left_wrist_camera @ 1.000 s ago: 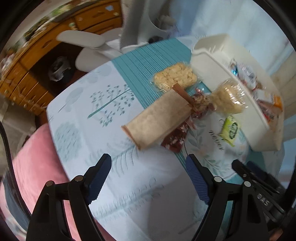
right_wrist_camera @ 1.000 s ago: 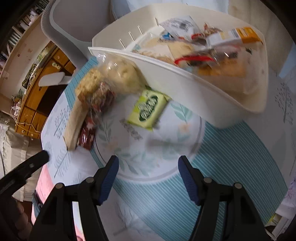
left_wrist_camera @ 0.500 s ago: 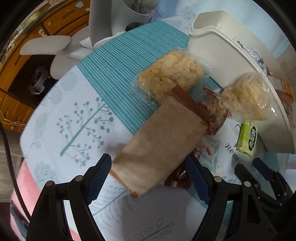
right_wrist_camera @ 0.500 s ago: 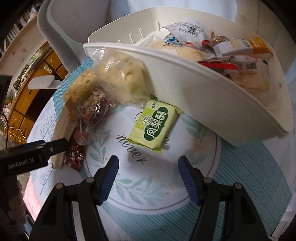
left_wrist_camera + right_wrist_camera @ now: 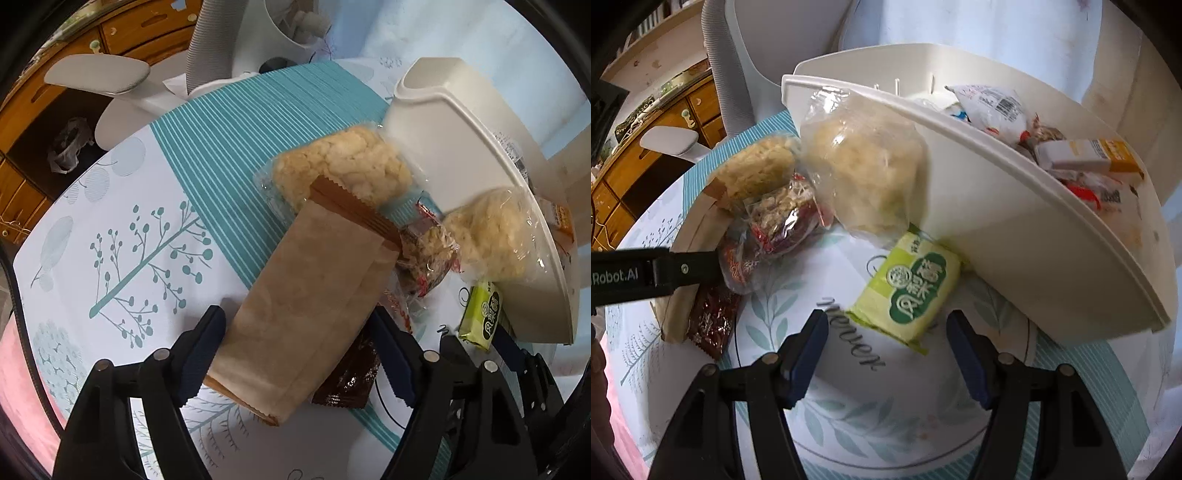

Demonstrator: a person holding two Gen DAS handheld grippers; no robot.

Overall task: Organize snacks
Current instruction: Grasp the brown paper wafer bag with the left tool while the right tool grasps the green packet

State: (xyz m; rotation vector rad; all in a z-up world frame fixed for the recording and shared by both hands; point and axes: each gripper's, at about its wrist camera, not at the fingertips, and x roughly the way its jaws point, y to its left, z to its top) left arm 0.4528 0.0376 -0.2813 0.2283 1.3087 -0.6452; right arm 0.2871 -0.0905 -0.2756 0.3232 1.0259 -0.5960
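A brown paper bag (image 5: pixel 310 295) lies flat on the patterned tablecloth, partly over a dark red packet (image 5: pixel 351 376). My left gripper (image 5: pixel 297 343) straddles the bag's near end and its jaws are closing; the bag looks unsqueezed. A green snack packet (image 5: pixel 908 291) lies against the white bin (image 5: pixel 997 221), which holds several snacks. My right gripper (image 5: pixel 886 343) stands open just short of the packet's near end. Two clear packs of pale puffed snacks (image 5: pixel 343 166) (image 5: pixel 864 166) and a red-wrapped snack (image 5: pixel 783 221) lie beside the bin. The left gripper's finger (image 5: pixel 683 273) shows at the left of the right wrist view.
A grey-white chair (image 5: pixel 99 77) stands behind the table, with a wooden cabinet (image 5: pixel 147 29) further back. Pink cloth (image 5: pixel 18 387) shows past the table's near left edge. The bin (image 5: pixel 443 147) walls off the right side.
My left gripper has come down and forward over the brown bag, which now sits between its jaws. My right gripper has moved closer to the green packet.
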